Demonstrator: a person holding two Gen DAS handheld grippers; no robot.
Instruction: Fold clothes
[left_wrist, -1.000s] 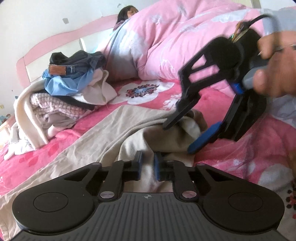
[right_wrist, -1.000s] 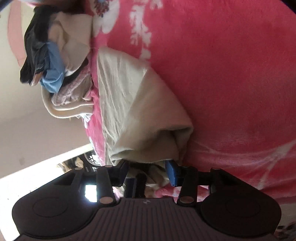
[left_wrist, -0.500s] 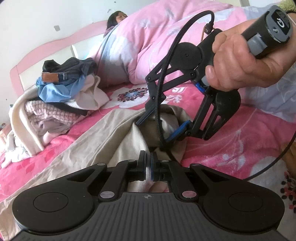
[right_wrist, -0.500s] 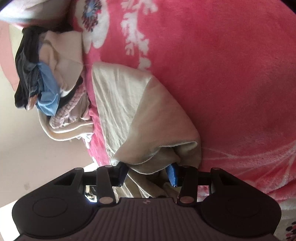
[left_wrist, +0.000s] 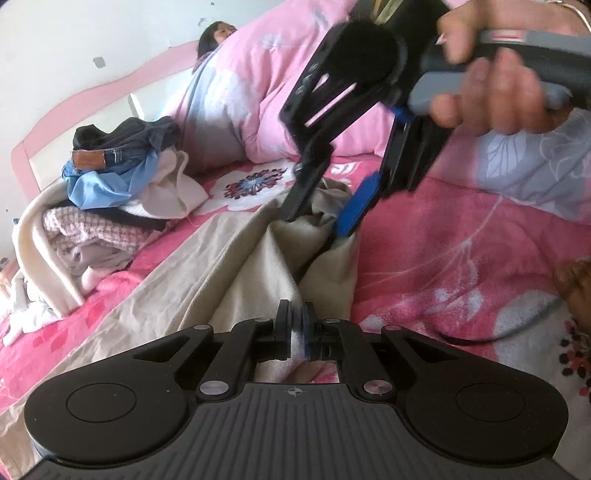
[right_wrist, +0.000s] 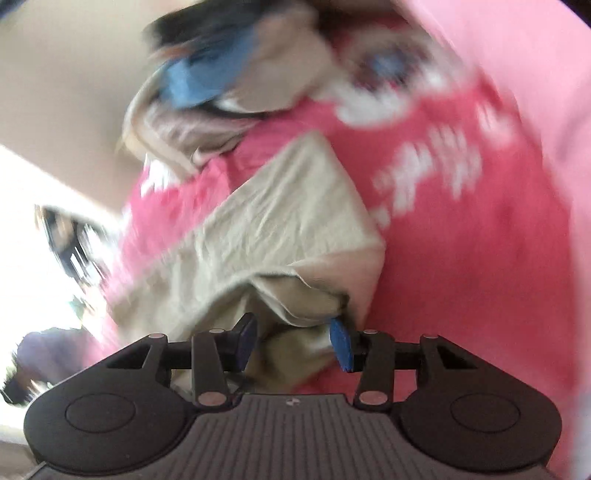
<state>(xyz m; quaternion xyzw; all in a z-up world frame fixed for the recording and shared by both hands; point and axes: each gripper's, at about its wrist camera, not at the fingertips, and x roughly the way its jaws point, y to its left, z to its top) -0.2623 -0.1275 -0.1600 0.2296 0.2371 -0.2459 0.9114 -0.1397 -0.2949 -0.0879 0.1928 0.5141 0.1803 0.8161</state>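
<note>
A beige garment (left_wrist: 207, 266) lies spread on the pink floral bed cover (left_wrist: 443, 251). My left gripper (left_wrist: 295, 328) is shut on a fold at its near edge, and the cloth runs up between the pads. Further back, a hand (left_wrist: 491, 92) holds my right gripper (left_wrist: 317, 221) above the bed. Its jaws stand partly apart, clamped on a thick bunch of the same garment that rises to it in a ridge. The right wrist view is motion-blurred. It shows the right gripper (right_wrist: 293, 341) with bunched beige garment (right_wrist: 266, 236) between the blue pads.
A heap of unfolded clothes (left_wrist: 110, 177), with jeans and a blue piece on top, sits at the left by the pink headboard (left_wrist: 74, 122). A person lies under the pink duvet (left_wrist: 266, 81) at the back. A black cable (left_wrist: 480, 338) trails over the cover on the right.
The right gripper has risen and rolled, drawing the bunched fabric up into a ridge. The left gripper's pads have closed fully on the near fold and stayed in place.
</note>
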